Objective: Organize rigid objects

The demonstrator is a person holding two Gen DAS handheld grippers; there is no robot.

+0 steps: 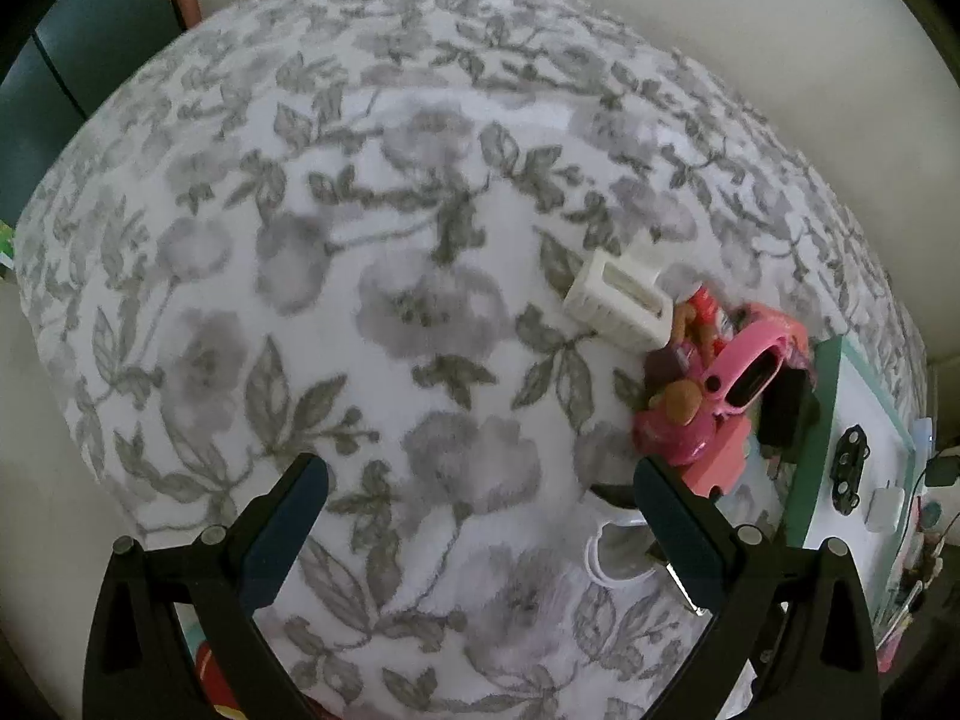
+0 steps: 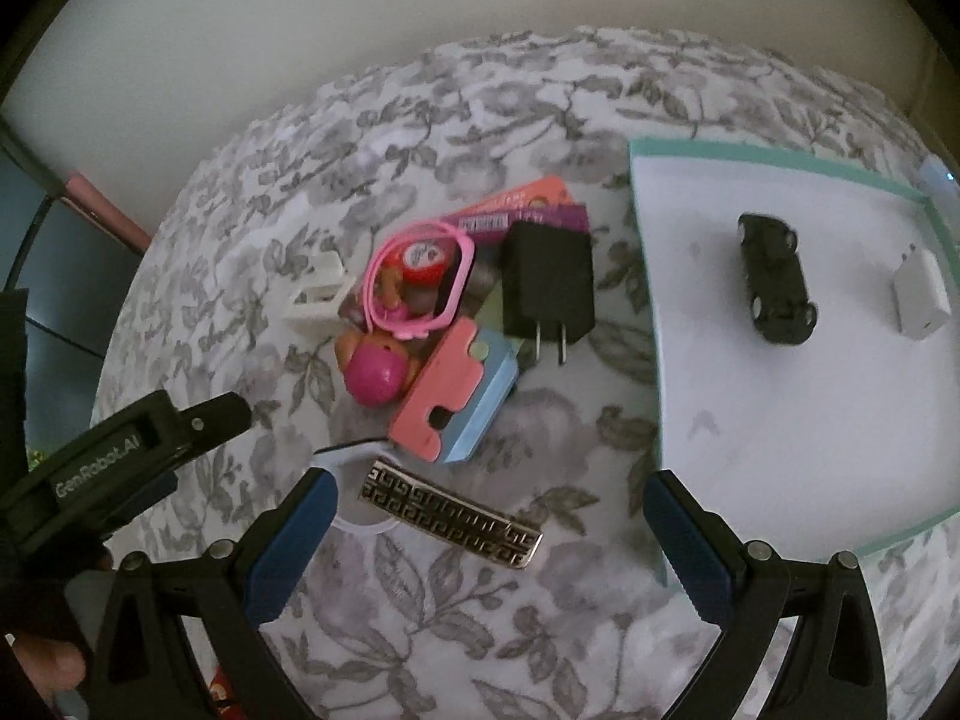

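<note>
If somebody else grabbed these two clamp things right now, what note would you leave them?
Left gripper: jaws open, holding nothing, over the floral cloth.
Right gripper: jaws open, holding nothing, just above the patterned metal bar.
Done: black toy car and white charger lie on the teal-edged tray.
Left: the pile beside the tray, including the black charger, pink band, pink doll, pink card and white block, plus the bar.

Black toy car and white charger on tray, black charger among clutter
</note>
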